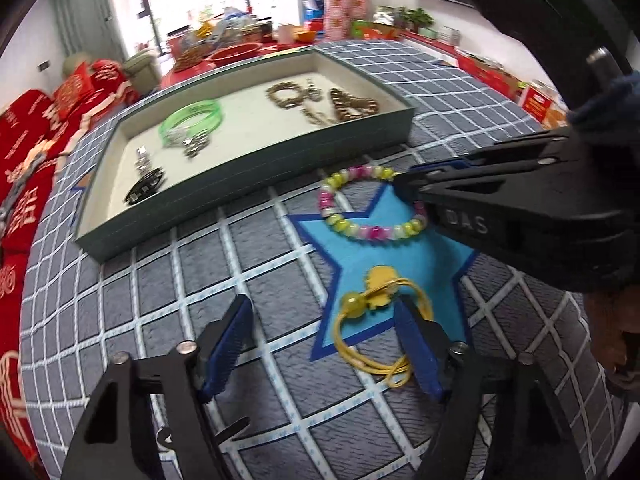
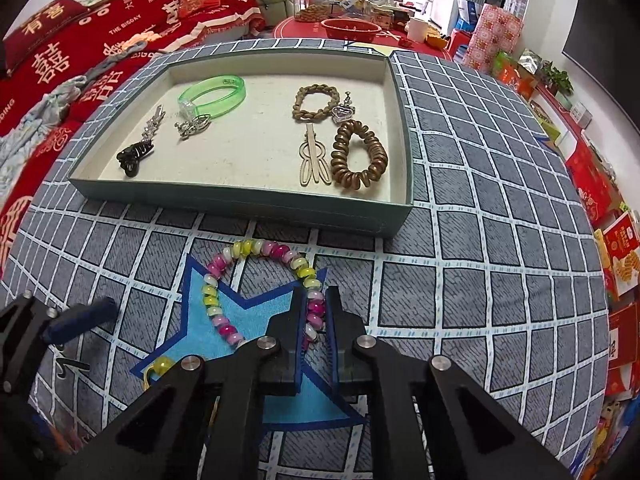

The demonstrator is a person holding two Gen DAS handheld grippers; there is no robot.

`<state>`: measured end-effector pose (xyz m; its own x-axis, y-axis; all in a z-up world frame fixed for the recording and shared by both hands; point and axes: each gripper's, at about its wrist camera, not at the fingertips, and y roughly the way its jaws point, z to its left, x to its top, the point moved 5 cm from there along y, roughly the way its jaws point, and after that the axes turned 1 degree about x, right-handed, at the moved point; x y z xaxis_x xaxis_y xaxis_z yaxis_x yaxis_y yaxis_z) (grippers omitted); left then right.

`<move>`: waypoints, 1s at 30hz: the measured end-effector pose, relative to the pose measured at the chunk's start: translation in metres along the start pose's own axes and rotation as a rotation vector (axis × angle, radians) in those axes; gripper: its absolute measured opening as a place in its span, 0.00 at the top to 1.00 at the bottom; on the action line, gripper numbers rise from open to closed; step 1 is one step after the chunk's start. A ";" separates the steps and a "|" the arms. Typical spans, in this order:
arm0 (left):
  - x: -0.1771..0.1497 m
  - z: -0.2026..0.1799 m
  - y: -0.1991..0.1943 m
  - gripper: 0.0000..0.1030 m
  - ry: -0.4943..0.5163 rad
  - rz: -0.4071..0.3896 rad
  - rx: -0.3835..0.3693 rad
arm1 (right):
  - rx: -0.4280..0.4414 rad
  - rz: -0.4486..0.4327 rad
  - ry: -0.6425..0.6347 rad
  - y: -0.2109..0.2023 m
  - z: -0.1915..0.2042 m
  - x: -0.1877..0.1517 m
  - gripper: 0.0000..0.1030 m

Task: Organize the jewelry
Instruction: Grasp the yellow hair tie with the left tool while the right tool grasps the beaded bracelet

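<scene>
Reading "DAS" in raised letters on the black body of the right gripper (image 1: 404, 188), entering the left wrist view from 3 o'clock with a dark sleeve (image 1: 608, 108) behind it. Clamped narrow on the beaded bracelet (image 1: 360, 232), a ring of pink, yellow and white beads lying just past centre on a blue star patch (image 1: 400, 264) of the grey checked cloth (image 1: 160, 280). Pointing steeply down at 6 o'clock, the left gripper (image 1: 324, 340) with blue pads set wide, nothing pressed between them. Lying against its right-hand finger (image 1: 416, 344), a yellow cord bracelet (image 1: 372, 320) with a round yellow bead and a charm. Sitting at 11 o'clock, well apart from the beads, a shallow teal tray (image 1: 248, 184) holding a green bangle (image 1: 192, 118), brown braided pieces and small dark clips.

Showing in the right wrist view, white text "THE BIGDAY" and "HAPPY" among large Chinese characters on a red sofa cover (image 2: 100, 40) at 10 o'clock. Squeezing one side of the beaded bracelet just below centre, the right gripper's two pads, loop spreading toward 11 o'clock over the star patch. Resting beyond at 12 o'clock, the tray with the green bangle, a brown coil hair tie (image 2: 358, 154), a braided ring (image 2: 316, 102), a heart charm (image 2: 340, 112) and a black clip (image 2: 134, 154). Poking in at 9 o'clock, one blue finger of the left gripper.
</scene>
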<state>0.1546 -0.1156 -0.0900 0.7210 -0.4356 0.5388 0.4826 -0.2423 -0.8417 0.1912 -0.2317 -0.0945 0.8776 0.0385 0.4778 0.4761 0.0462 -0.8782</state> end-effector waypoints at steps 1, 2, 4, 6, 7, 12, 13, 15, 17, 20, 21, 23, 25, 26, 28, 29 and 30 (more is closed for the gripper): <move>0.001 -0.002 0.000 0.27 0.008 0.005 -0.012 | 0.004 -0.001 0.008 -0.001 -0.001 -0.001 0.90; 0.001 -0.005 0.000 0.35 0.015 0.008 -0.032 | 0.006 -0.003 0.016 -0.003 -0.003 -0.001 0.90; 0.002 -0.009 -0.002 0.50 0.033 0.007 -0.053 | 0.006 -0.008 0.027 -0.005 -0.007 -0.002 0.90; 0.002 -0.015 -0.004 0.70 0.057 0.003 -0.063 | 0.007 -0.014 0.043 -0.008 -0.011 -0.003 0.90; 0.002 -0.017 -0.004 0.75 0.063 0.005 -0.067 | 0.009 -0.016 0.049 -0.010 -0.011 -0.003 0.90; -0.001 -0.014 -0.008 0.75 0.036 0.001 -0.072 | 0.021 -0.032 0.075 -0.018 -0.016 -0.003 0.90; -0.002 -0.013 -0.009 0.75 0.027 0.000 -0.072 | 0.023 -0.036 0.078 -0.020 -0.016 -0.004 0.90; -0.004 -0.009 -0.011 0.75 0.011 -0.004 -0.071 | 0.032 -0.044 0.085 -0.024 -0.016 -0.006 0.90; -0.005 -0.004 -0.016 0.75 -0.018 -0.012 -0.076 | 0.041 -0.048 0.092 -0.026 -0.016 -0.008 0.90; -0.005 0.001 -0.019 0.75 -0.037 -0.024 -0.074 | 0.062 -0.050 0.104 -0.031 -0.016 -0.011 0.91; -0.006 0.003 -0.021 0.75 -0.042 -0.030 -0.067 | 0.067 -0.050 0.106 -0.032 -0.016 -0.012 0.91; -0.008 0.009 -0.026 0.75 -0.050 -0.044 -0.041 | 0.075 -0.052 0.109 -0.035 -0.016 -0.014 0.91; -0.009 0.014 -0.028 0.75 -0.063 -0.053 -0.030 | 0.078 -0.058 0.113 -0.039 -0.016 -0.016 0.91; -0.009 0.018 -0.031 0.75 -0.074 -0.058 -0.028 | 0.079 -0.060 0.116 -0.041 -0.016 -0.017 0.91; -0.010 0.024 -0.033 0.75 -0.091 -0.067 -0.025 | 0.089 -0.065 0.127 -0.045 -0.017 -0.019 0.91; -0.010 0.026 -0.035 0.75 -0.099 -0.071 -0.023 | 0.095 -0.066 0.133 -0.047 -0.017 -0.020 0.90; -0.010 0.029 -0.036 0.75 -0.107 -0.073 -0.023 | 0.100 -0.068 0.139 -0.049 -0.016 -0.021 0.91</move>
<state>0.1449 -0.0776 -0.0642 0.7338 -0.3218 0.5983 0.5250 -0.2904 -0.8000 0.1506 -0.2512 -0.0618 0.8463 -0.1058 0.5221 0.5325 0.1434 -0.8342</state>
